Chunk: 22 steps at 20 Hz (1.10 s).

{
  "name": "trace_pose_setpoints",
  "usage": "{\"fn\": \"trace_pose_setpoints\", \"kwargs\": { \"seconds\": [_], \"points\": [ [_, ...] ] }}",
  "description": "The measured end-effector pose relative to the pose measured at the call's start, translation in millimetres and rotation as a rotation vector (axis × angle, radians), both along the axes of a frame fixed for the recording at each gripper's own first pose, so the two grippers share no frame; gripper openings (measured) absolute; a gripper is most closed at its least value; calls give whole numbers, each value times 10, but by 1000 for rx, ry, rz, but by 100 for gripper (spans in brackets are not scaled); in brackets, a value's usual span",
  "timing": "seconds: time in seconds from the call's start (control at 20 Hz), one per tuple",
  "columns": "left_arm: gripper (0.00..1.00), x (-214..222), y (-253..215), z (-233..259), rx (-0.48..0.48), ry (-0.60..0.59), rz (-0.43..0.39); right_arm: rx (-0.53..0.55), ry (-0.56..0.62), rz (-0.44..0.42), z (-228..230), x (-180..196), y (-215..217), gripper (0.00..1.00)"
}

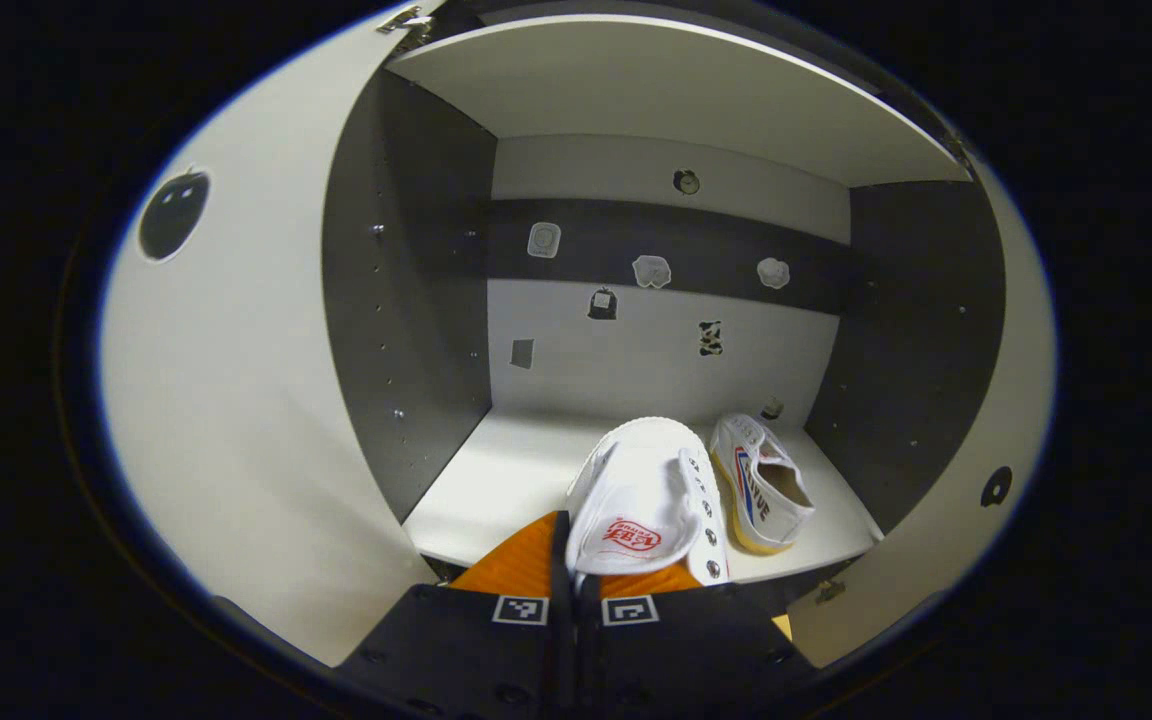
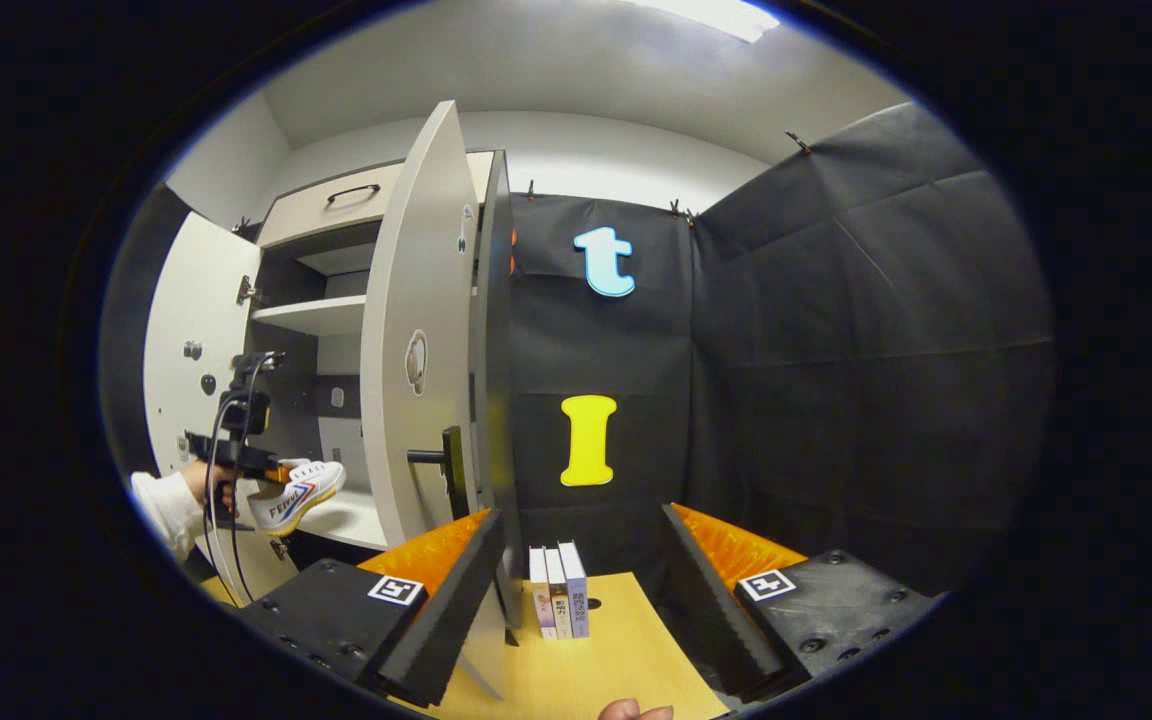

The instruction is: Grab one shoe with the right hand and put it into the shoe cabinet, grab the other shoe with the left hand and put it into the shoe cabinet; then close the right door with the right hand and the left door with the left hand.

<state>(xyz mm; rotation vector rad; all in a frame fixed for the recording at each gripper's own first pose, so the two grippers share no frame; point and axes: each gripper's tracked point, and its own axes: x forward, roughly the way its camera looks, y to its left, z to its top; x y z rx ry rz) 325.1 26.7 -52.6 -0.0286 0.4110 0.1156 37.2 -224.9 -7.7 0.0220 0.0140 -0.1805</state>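
Note:
My left gripper [image 1: 573, 572] is shut on a white canvas shoe [image 1: 648, 500], holding it by its opening with the toe pointing into the shoe cabinet, over the front edge of the bottom shelf [image 1: 496, 475]. The second white shoe [image 1: 762, 480], with striped sides, lies on that shelf at the right. In the right gripper view the left gripper [image 2: 271, 468] and its shoe [image 2: 296, 495] show far off at the cabinet's mouth, held by a hand in a white sleeve [image 2: 164, 505]. My right gripper [image 2: 581, 590] is open and holds nothing, just outside the right door [image 2: 421, 350].
Both doors stand open: left door [image 1: 236, 400], right door [image 1: 1021, 420]. The right door carries a dark handle [image 2: 436, 458]. An upper shelf [image 2: 311, 315] and a drawer [image 2: 331, 205] sit above. Three books [image 2: 558, 600] stand on a wooden surface [image 2: 616, 660] below my right gripper.

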Motion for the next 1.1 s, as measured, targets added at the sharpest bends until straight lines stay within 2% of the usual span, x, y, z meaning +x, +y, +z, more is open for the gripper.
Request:
{"fn": "trace_pose_setpoints", "kwargs": {
  "seconds": [0.1, 0.15, 0.3, 0.55, 0.85, 0.95, 1.0, 1.1],
  "points": [
    [5, 296, 18, -29, 31, 13, 17, -5, 36, 22, -143, 33, 24, 98],
    [5, 446, 37, -63, 45, 26, 24, 13, 52, 32, -196, 66, 13, 100],
    [5, 829, 64, -230, 61, 61, 49, 59, 56, 49, -271, 220, -37, 98],
    [5, 1302, 174, -529, 133, 113, 90, 36, 54, 47, -290, 393, -206, 98],
    [5, 1448, 161, -755, 149, 157, 93, 48, 78, 15, -391, 481, -384, 98],
    [5, 1432, 156, -755, 188, 173, 79, 51, 83, 13, -414, 477, -388, 98],
    [6, 1407, 130, -756, 196, 180, 65, 50, 82, 15, -409, 465, -387, 98],
    [16, 1351, 135, -706, 223, 170, 65, 48, 77, 15, -389, 433, -374, 98]
  ]
}}
